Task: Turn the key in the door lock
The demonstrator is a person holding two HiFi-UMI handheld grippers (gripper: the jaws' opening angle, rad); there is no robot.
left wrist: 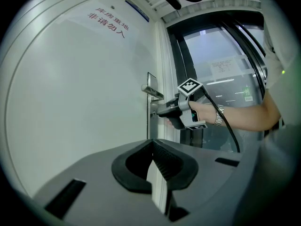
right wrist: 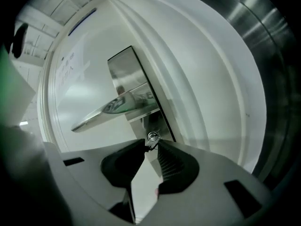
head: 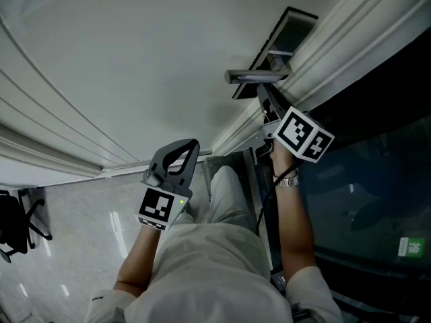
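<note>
Head view: holding right gripper (head: 264, 106) against the door (head: 135, 66) just under the handle (head: 259, 77); hanging left gripper (head: 182, 155) well apart from it.
Left gripper view: clenching jaws tip to tip on nothing.
Right gripper view: pinching the key (right wrist: 150, 144) sitting in the lock (right wrist: 152, 136).
Risk: possibly slipping off the small key, or bending it, by twisting off its axis.
Containers: showing none.

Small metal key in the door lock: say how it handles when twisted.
The small metal key is probably stiff, so it should turn rather than bend. It looks thin, pinched only at the tips of the right gripper, so it may slip. Seated in the steel lock plate, it likely cannot tip.
</note>
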